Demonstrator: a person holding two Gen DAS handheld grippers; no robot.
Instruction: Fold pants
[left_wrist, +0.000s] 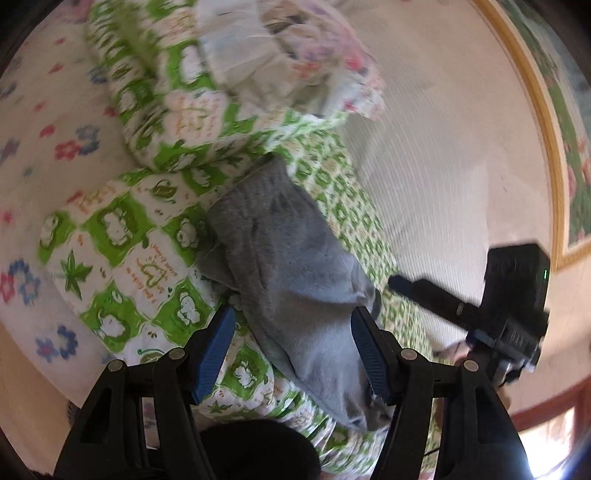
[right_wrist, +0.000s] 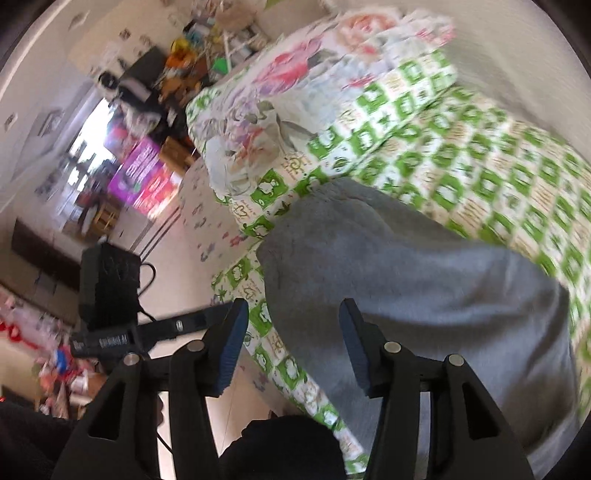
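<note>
Green-print quilt (left_wrist: 122, 258) under grey pants (left_wrist: 295, 266); both grippers' fingers (left_wrist: 216, 350) (right_wrist: 231, 347) spread, pants between.

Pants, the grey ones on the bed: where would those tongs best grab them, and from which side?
Probably the near end of the pants, where the cloth bunches thick beyond the open left tongs. Come straight in from the bed's near edge, one finger under the fold.

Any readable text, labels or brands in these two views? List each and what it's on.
None can be read for certain.
Green-and-white quilt: orange script in the white squares, too blurred to read.
Other tongs' body, in the right wrist view: a white label, too blurred to read.
Purple box: print, too blurred.
Gray pants: no text visible.
</note>
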